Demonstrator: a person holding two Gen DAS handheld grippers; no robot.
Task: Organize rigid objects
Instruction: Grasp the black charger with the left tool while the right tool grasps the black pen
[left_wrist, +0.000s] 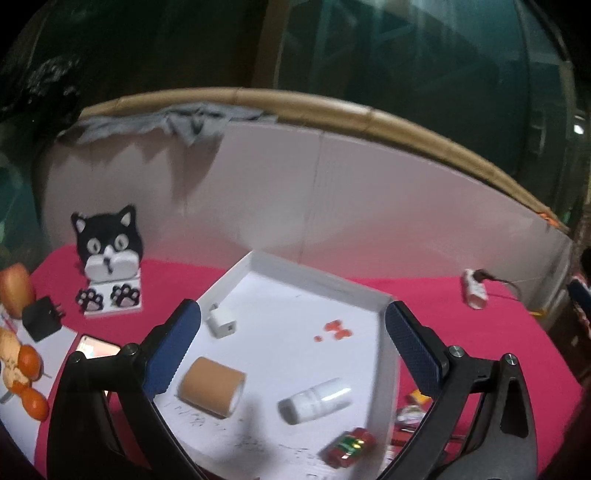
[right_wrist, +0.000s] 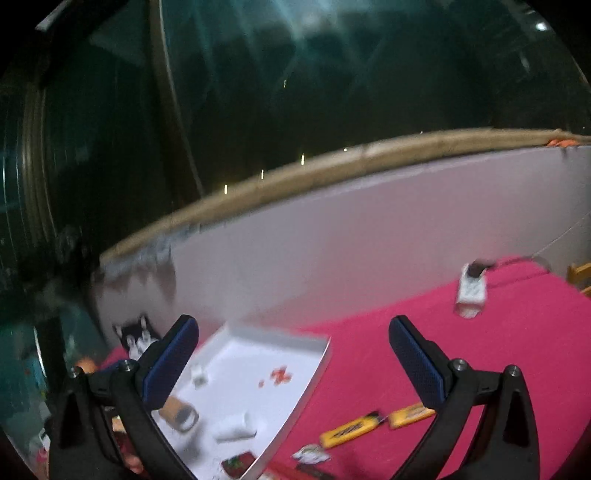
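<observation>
A shallow white tray (left_wrist: 314, 282) lies on the pink tablecloth. Inside it are a tan tape roll (left_wrist: 211, 387), a white bottle (left_wrist: 314, 400) on its side, a small white charger cube (left_wrist: 221, 322), a red and green wrapped item (left_wrist: 349, 446) and some orange bits (left_wrist: 337, 328). My left gripper (left_wrist: 291, 343) hovers over the tray, open and empty. My right gripper (right_wrist: 293, 360) hangs open and empty above the same tray (right_wrist: 314, 373) and the cloth; the tape roll (right_wrist: 181, 413), bottle (right_wrist: 236, 426) and wrapped item (right_wrist: 238, 463) show below it.
A black and white cat figure (left_wrist: 108, 258) stands at the back left, with a black adapter (left_wrist: 41, 318), a phone (left_wrist: 96, 347) and orange fruit (left_wrist: 28, 380) nearby. Two yellow bars (right_wrist: 351, 432) and small wrappers lie right of the tray. A white power strip (right_wrist: 470, 291) sits far right. A white wall panel (left_wrist: 369, 192) backs the table.
</observation>
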